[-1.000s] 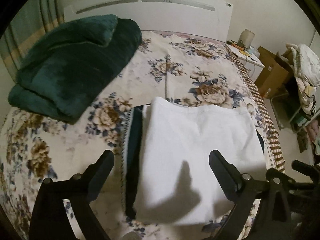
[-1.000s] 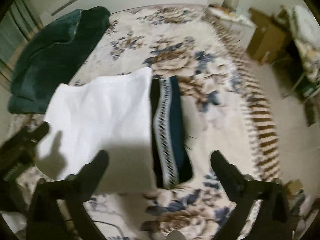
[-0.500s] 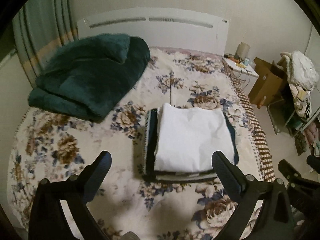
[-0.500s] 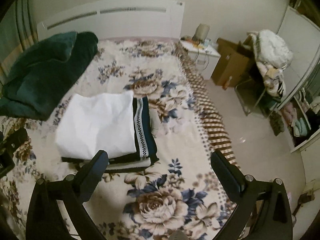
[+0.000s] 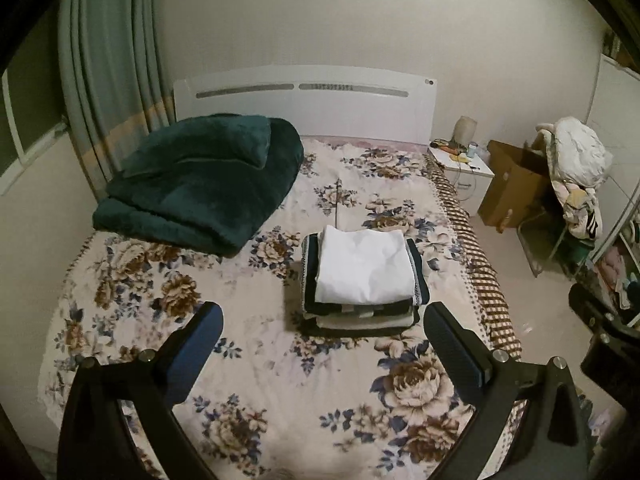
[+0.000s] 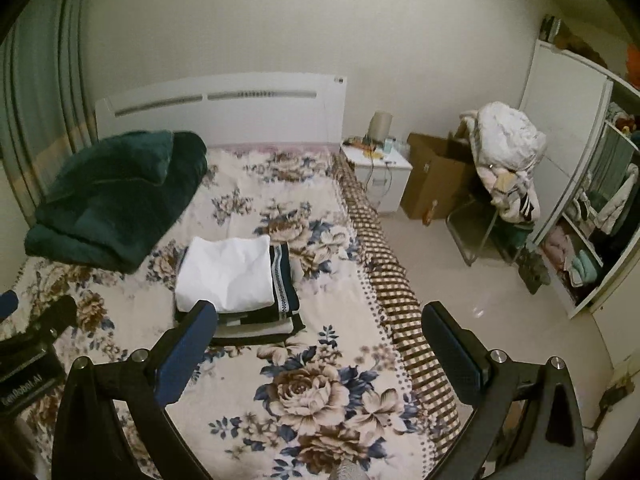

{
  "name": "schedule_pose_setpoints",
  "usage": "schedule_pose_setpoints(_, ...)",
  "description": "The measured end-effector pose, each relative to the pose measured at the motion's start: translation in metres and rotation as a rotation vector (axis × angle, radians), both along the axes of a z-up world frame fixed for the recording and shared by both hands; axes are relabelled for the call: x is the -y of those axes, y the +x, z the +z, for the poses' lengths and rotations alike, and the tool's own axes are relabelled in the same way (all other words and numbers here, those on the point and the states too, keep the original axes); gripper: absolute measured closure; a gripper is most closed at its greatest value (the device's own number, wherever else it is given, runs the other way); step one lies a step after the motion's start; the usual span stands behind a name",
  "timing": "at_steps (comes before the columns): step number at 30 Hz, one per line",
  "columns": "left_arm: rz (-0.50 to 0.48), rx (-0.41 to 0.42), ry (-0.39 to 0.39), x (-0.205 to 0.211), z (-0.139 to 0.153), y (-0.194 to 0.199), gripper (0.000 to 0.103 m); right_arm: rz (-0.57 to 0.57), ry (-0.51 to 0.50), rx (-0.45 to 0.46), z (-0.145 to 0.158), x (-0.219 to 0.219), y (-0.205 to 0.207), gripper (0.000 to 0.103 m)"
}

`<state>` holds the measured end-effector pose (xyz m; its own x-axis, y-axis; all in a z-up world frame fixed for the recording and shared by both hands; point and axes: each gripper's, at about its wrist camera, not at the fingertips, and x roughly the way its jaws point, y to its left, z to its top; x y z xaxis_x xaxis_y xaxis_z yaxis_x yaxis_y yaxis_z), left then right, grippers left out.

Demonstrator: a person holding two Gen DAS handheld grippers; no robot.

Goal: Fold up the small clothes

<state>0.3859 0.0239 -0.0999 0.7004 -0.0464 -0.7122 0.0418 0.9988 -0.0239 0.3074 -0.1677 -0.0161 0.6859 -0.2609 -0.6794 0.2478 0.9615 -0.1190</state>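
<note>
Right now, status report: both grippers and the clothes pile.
Left gripper open, empty. Right gripper open, empty. Folded white cotton garment tops the stack of folded clothes on the floral bedspread. Nothing between grippers and stack.

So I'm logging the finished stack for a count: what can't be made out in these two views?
- Stack: the white top covers the layers below in both views; only their edges show, so the count stays unsure.
- In the right view, the open right claw has its left finger across the stack's near corner.
- Nightstand items: too small.
- Wardrobe shelves: cut by the frame edge.
</note>
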Motion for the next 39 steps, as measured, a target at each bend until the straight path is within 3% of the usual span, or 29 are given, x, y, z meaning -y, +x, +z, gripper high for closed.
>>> schedule_pose_setpoints(7,-0.012,0.037,0.010,-0.003,0.029,-0.047,0.000,0.018,0.013,0.056,0.054,-0.010,-0.070,0.000)
schedule_pose_setpoints(14,-0.007,0.054,0.000,-0.007,0.047,-0.074,0.000,0.042,0.024,0.081,0.083,-0.015,-0.106,0.000)
schedule_pose_setpoints(39,0.019,0.088,0.010,-0.014,0.074,-0.109,0.000,0.087,0.049,0.076,0.093,-0.013,-0.118,0.000)
